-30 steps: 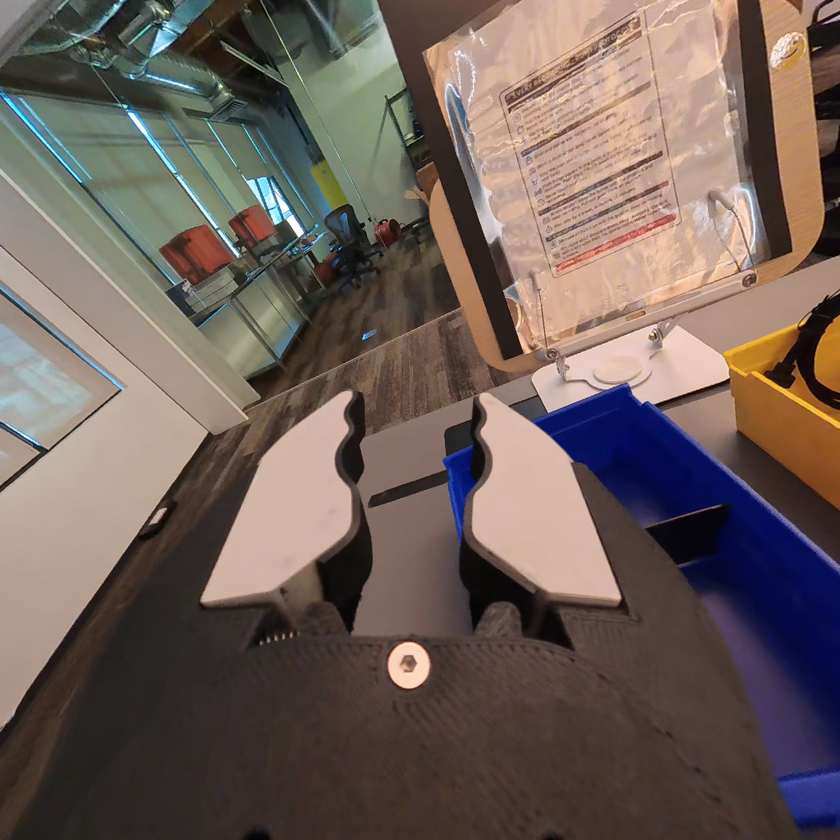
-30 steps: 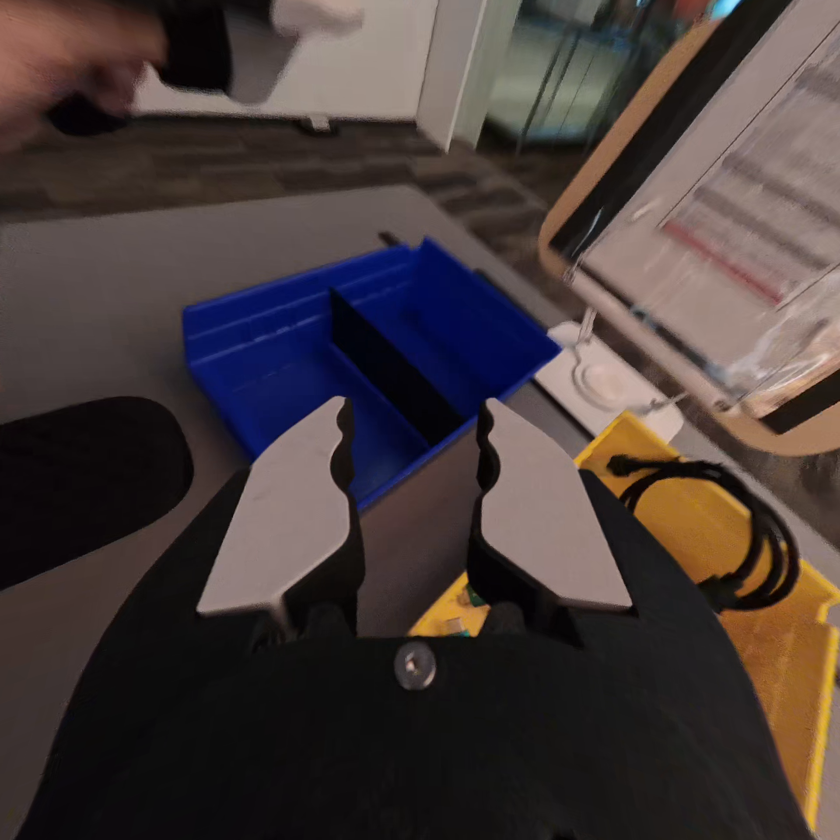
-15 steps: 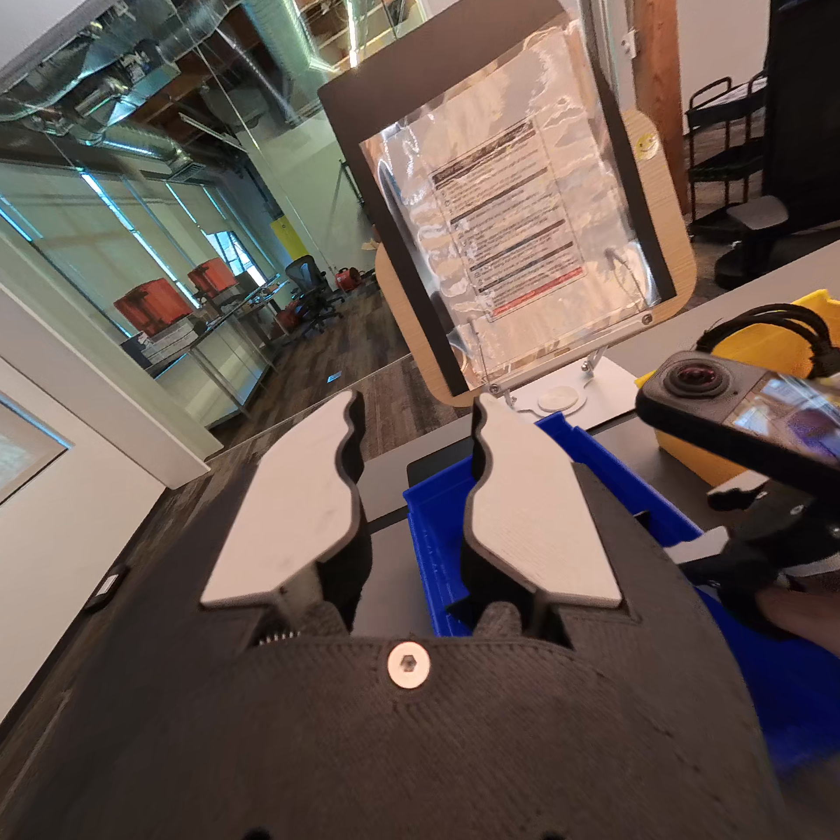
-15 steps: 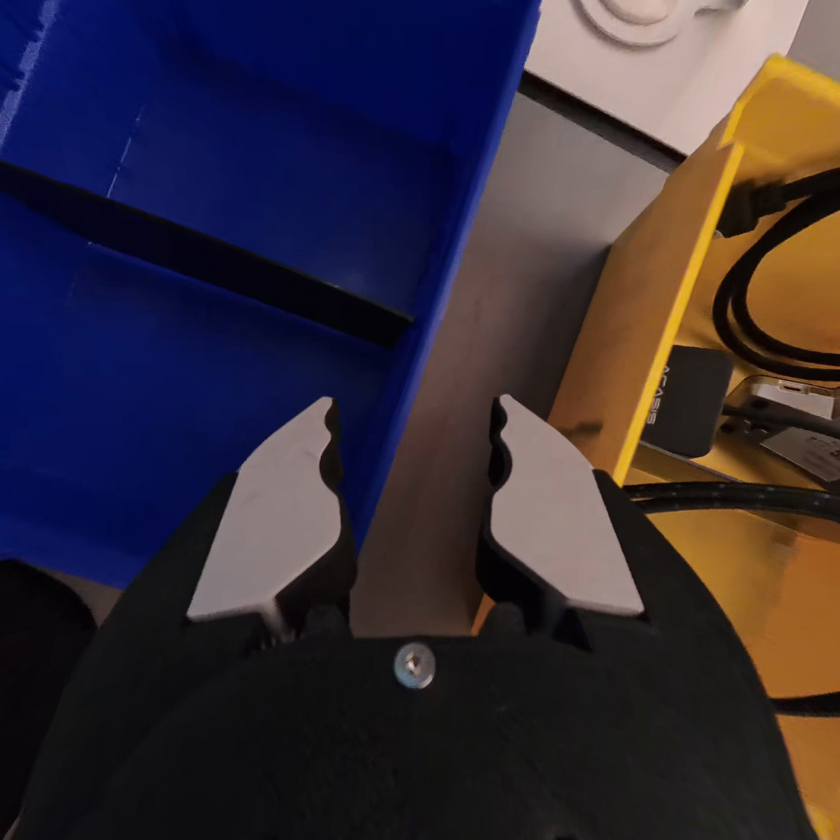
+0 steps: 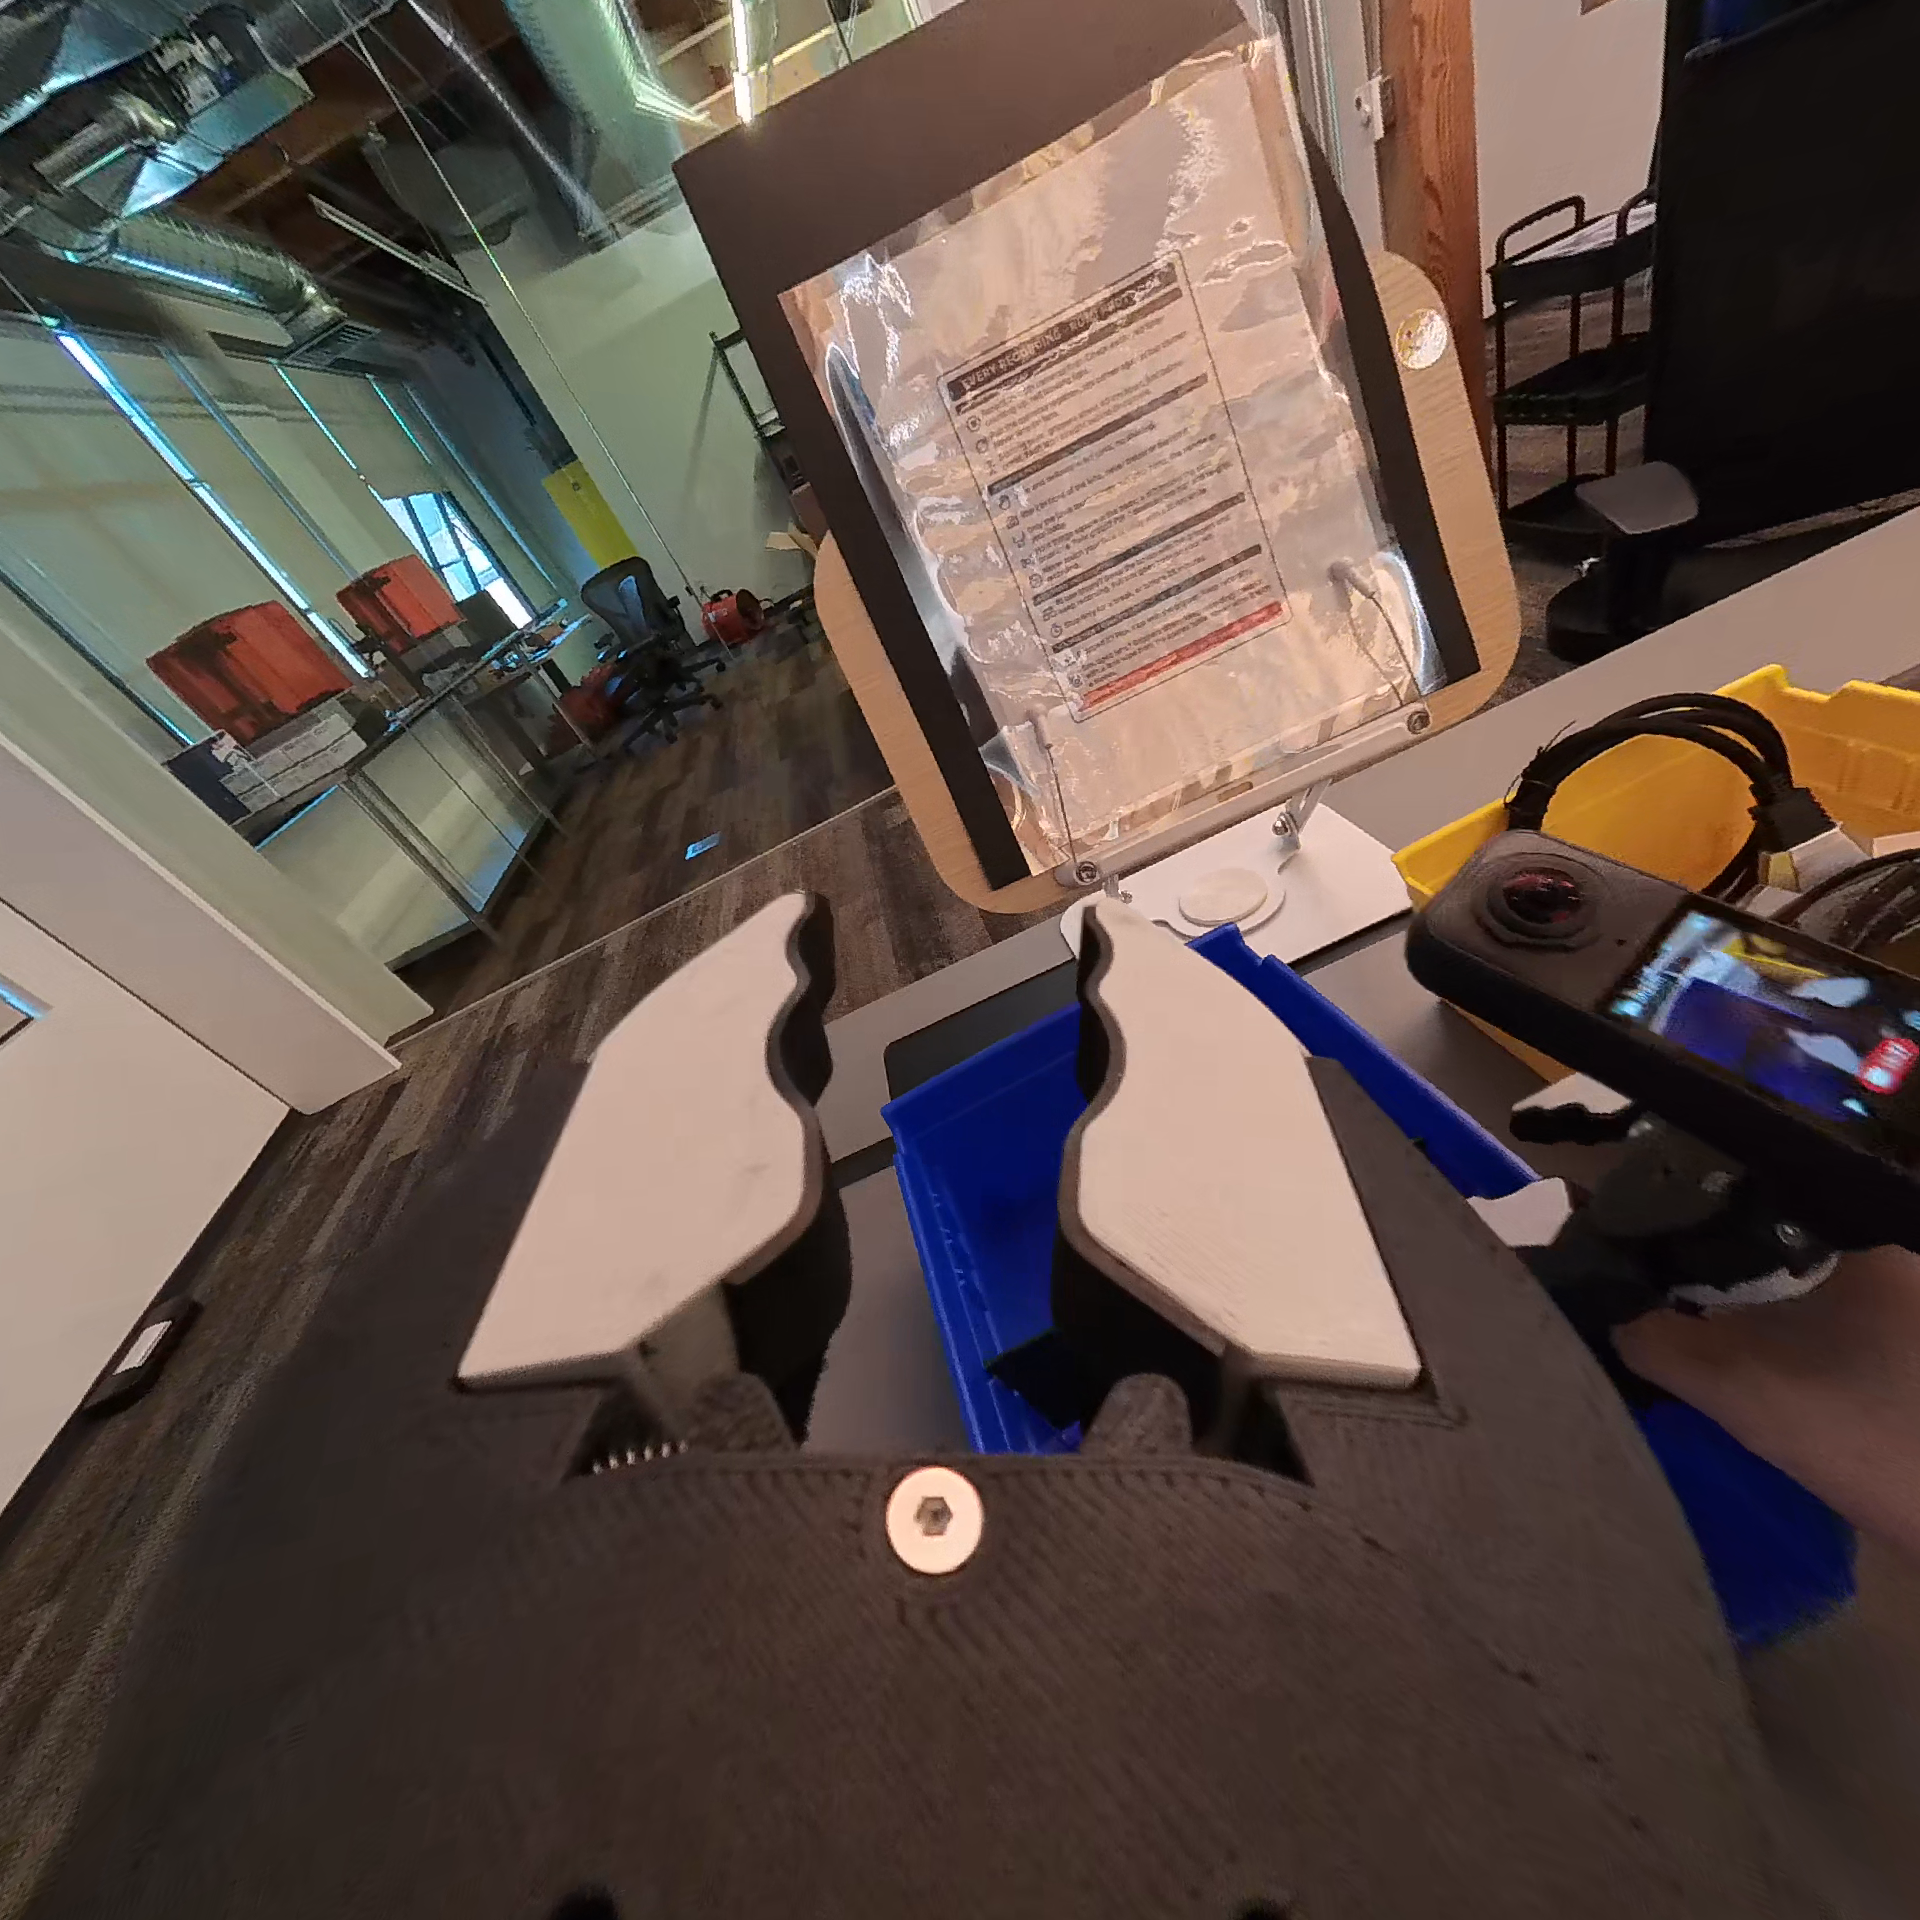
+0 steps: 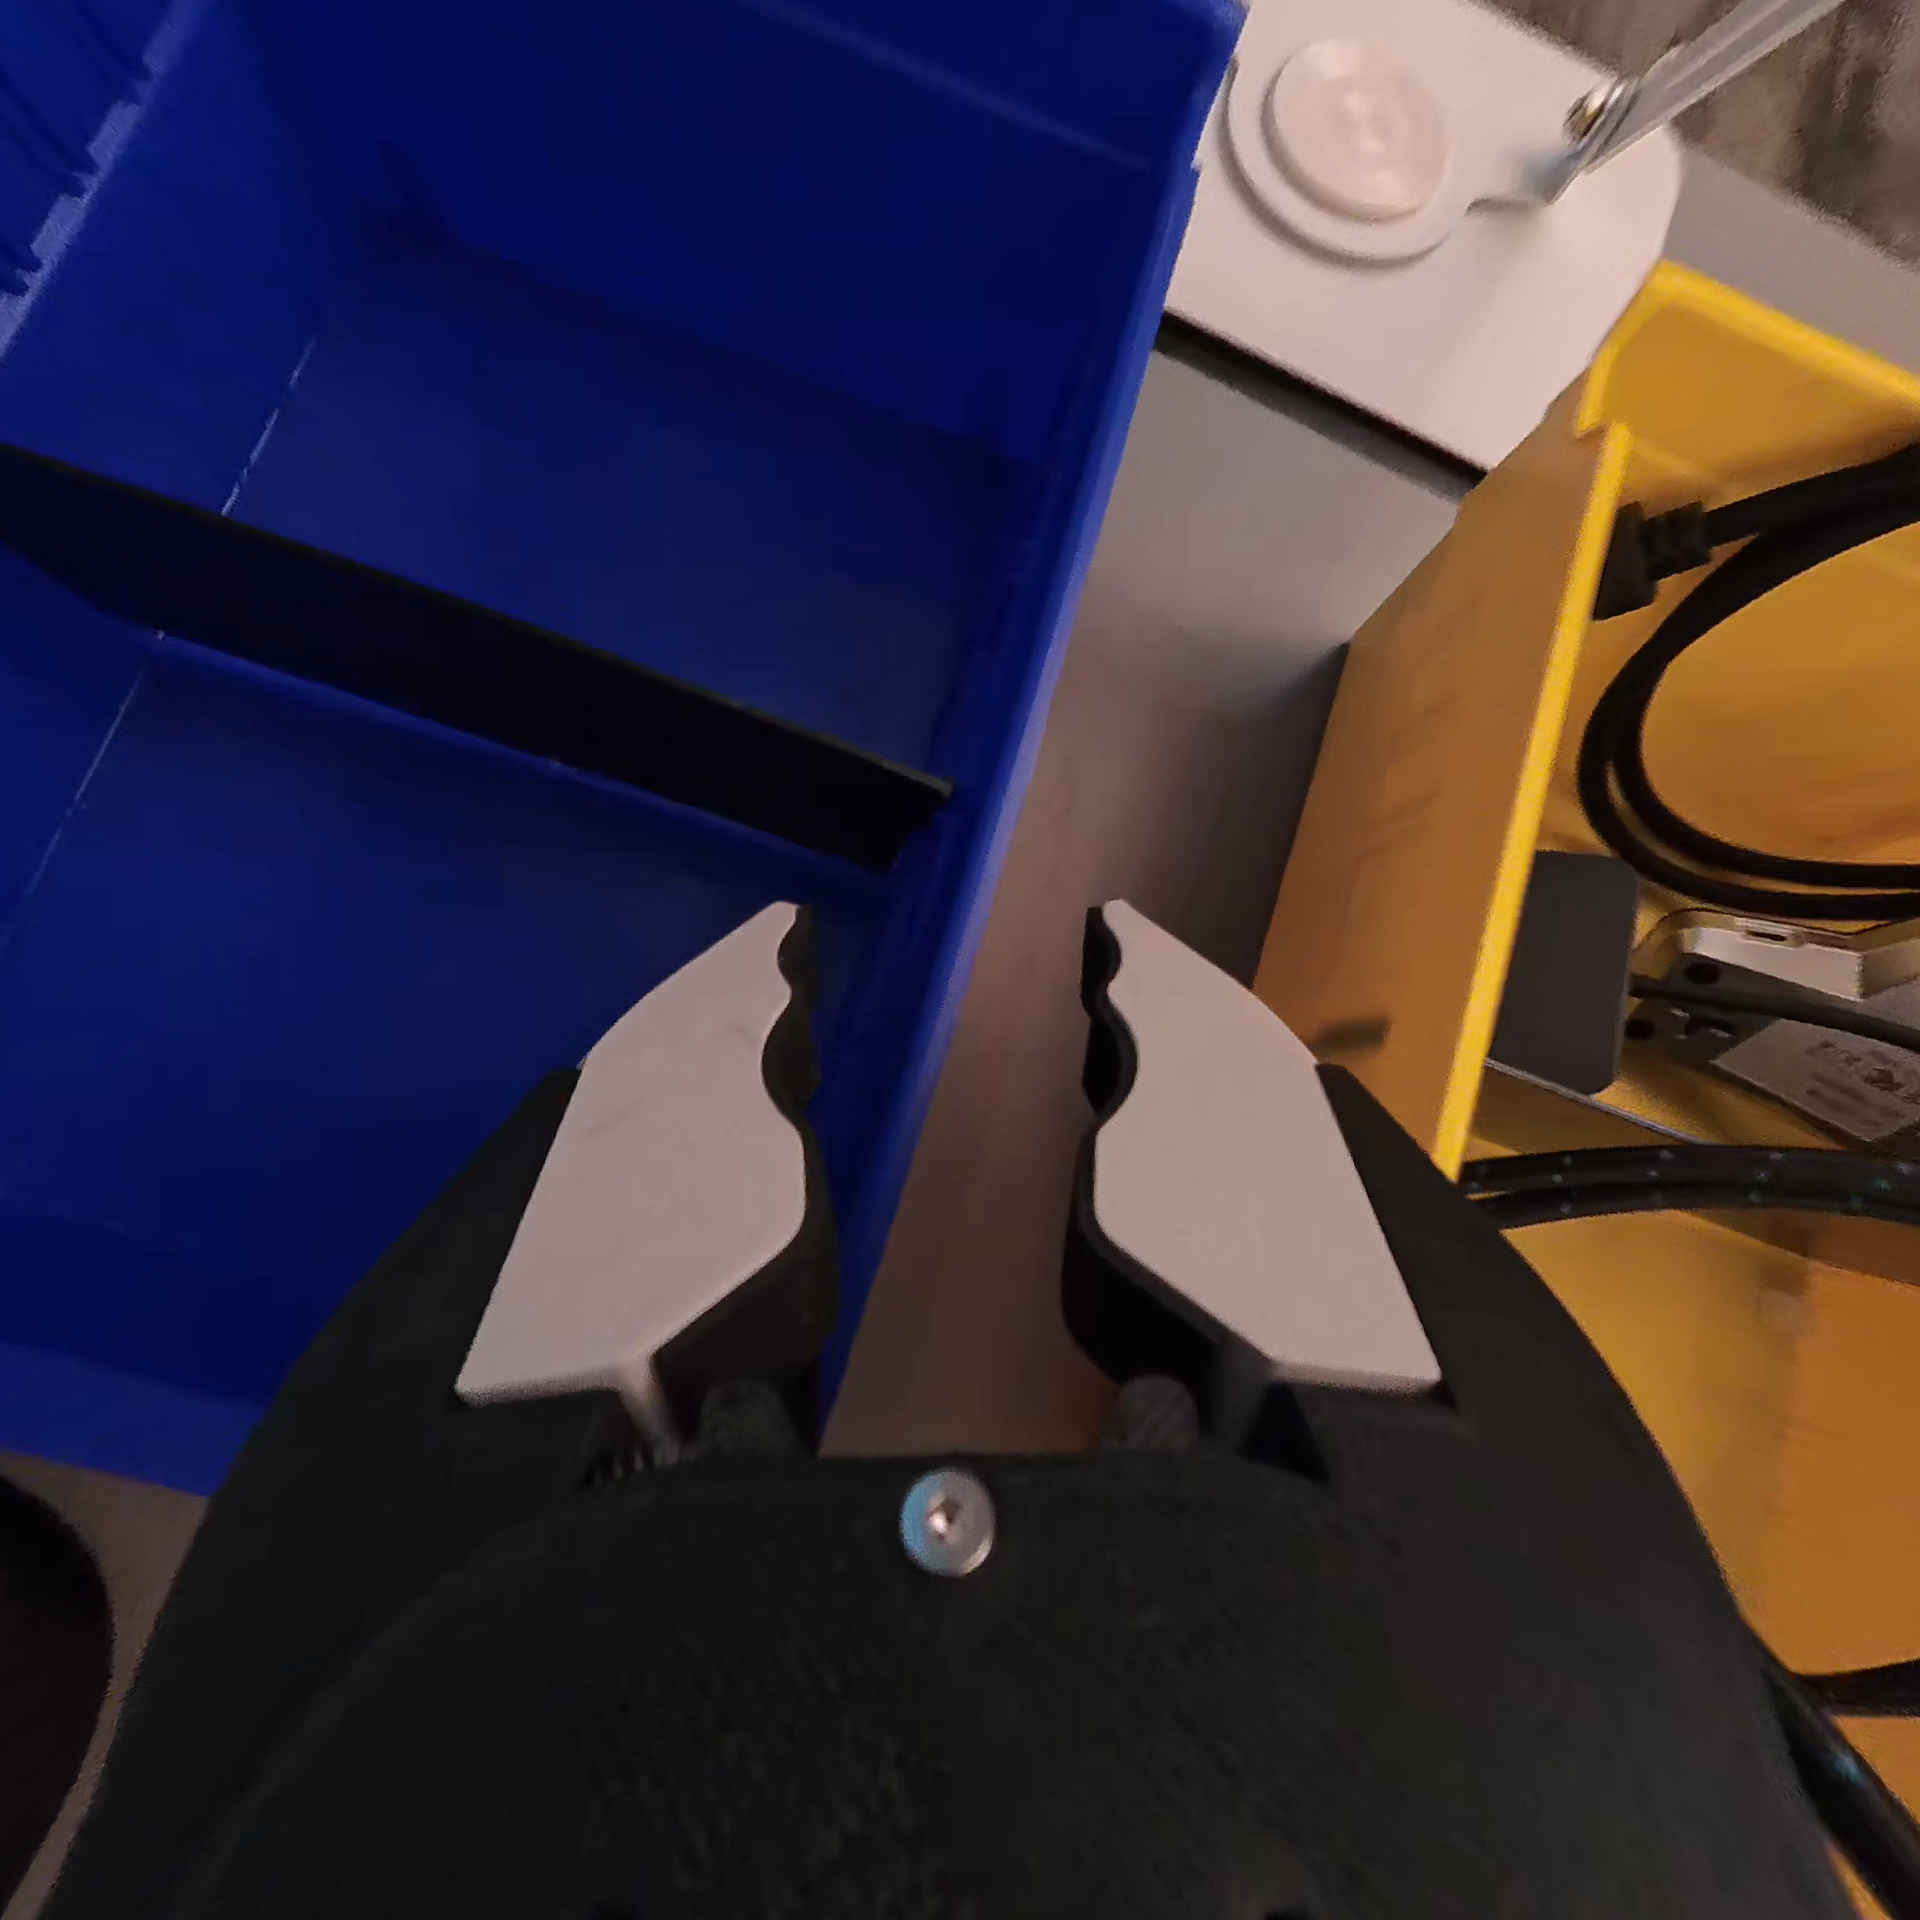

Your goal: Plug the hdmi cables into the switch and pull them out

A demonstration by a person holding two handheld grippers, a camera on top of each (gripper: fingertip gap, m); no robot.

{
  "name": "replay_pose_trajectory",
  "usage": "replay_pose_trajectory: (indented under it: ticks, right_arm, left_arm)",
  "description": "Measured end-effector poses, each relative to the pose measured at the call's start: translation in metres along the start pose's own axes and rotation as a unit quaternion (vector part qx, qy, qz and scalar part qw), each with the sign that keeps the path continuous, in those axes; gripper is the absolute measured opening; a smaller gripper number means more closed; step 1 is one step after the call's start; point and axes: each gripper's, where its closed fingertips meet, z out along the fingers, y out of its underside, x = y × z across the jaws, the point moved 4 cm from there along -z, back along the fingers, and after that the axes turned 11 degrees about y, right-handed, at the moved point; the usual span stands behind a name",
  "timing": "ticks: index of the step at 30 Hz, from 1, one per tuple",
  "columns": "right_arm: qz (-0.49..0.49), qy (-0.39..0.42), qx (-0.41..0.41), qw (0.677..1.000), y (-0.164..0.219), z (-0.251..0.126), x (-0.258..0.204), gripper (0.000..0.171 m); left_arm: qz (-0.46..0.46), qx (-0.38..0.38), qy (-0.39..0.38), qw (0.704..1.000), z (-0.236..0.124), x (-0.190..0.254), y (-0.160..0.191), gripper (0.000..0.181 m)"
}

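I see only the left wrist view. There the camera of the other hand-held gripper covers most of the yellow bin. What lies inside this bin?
Observer: Black cables, a small black box and, right beside it, a silver device.
Operator: Does the right hand-held gripper hold anything?
Observer: No. The right hand-held gripper is open and empty, above the strip of table between the two bins.
Operator: Is there something in the blue bin?
Observer: A black divider splits the blue bin into two compartments; nothing lies in the parts that show.
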Motion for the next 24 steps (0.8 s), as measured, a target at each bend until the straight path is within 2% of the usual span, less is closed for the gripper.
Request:
replay_pose_trajectory:
  ticks: [6,7,9,13,15,24]
  right_arm:
    - [-0.046,-0.063,-0.169,0.983,0.027,0.025,-0.011,0.055]
    - [-0.041,-0.073,-0.176,0.981,0.027,0.027,-0.011,0.053]
    - [-0.019,-0.094,-0.176,0.98,0.022,0.028,-0.011,0.038]
    - [-0.039,-0.107,-0.206,0.972,0.021,0.032,-0.01,0.033]
    - [-0.043,-0.164,-0.24,0.956,0.023,0.028,-0.018,0.019]
    - [-0.058,-0.161,-0.235,0.957,0.02,0.027,-0.017,0.012]
  left_arm:
    - [0.002,-0.012,0.005,1.0,0.004,0.002,0.004,0.044]
    - [0.003,-0.012,0.002,1.0,0.005,0.002,0.004,0.044]
    - [0.008,-0.012,-0.001,1.0,0.006,0.002,0.004,0.044]
    - [0.017,-0.023,-0.011,1.0,0.01,0.002,0.006,0.044]
    - [0.021,-0.026,-0.009,0.999,0.011,0.004,0.007,0.044]
    - [0.03,-0.027,0.007,0.999,0.013,0.012,0.005,0.044]
